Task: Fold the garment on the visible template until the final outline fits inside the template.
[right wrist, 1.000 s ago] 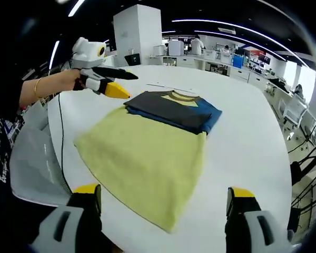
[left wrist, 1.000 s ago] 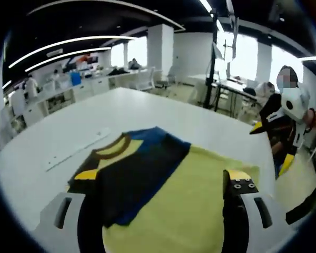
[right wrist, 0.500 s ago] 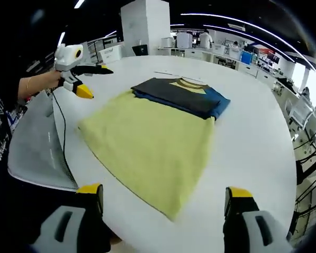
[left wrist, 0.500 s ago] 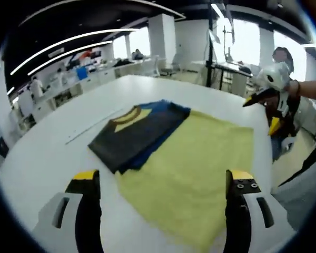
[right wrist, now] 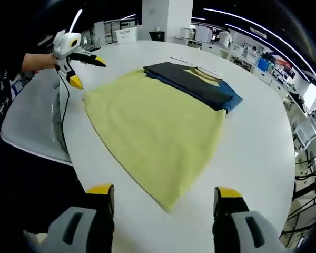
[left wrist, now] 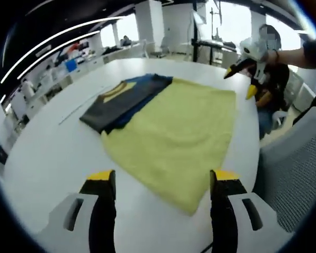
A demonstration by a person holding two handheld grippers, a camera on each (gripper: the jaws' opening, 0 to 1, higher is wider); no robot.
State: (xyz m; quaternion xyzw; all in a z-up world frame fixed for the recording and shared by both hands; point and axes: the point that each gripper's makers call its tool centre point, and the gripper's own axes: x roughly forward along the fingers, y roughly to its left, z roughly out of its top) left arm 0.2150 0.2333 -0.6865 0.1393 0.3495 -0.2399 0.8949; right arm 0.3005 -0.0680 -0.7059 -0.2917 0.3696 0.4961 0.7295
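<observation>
Garment: a dark T-shirt [left wrist: 125, 99] with blue sides and a yellow collar lay folded flat, overlapping the far end of the yellow template [left wrist: 176, 133]; in the right gripper view the same folded shirt [right wrist: 194, 83] sat across the template's [right wrist: 155, 129] far edge.
Template: a yellow cloth sheet spread flat on the white table [left wrist: 47, 158], its near corner pointing toward both cameras.
Table: round and white, with the template near the edge where the person stood.
Left gripper [left wrist: 163, 182]: held above the table on the near side of the template, jaws spread wide with yellow tips, nothing between them; in the right gripper view it [right wrist: 84, 67] hung off the template's left corner in a hand [right wrist: 38, 61], jaws parted and empty.
Right gripper [right wrist: 164, 196]: held off the template's near corner, jaws wide apart and empty; in the left gripper view it [left wrist: 244, 79] hovered beyond the template's right edge, jaws apart, gripping nothing.
Chair: a grey mesh chair back [left wrist: 292, 168] stood beside the table, right of the template.
Room: an open office with desks and ceiling light strips behind the table.
</observation>
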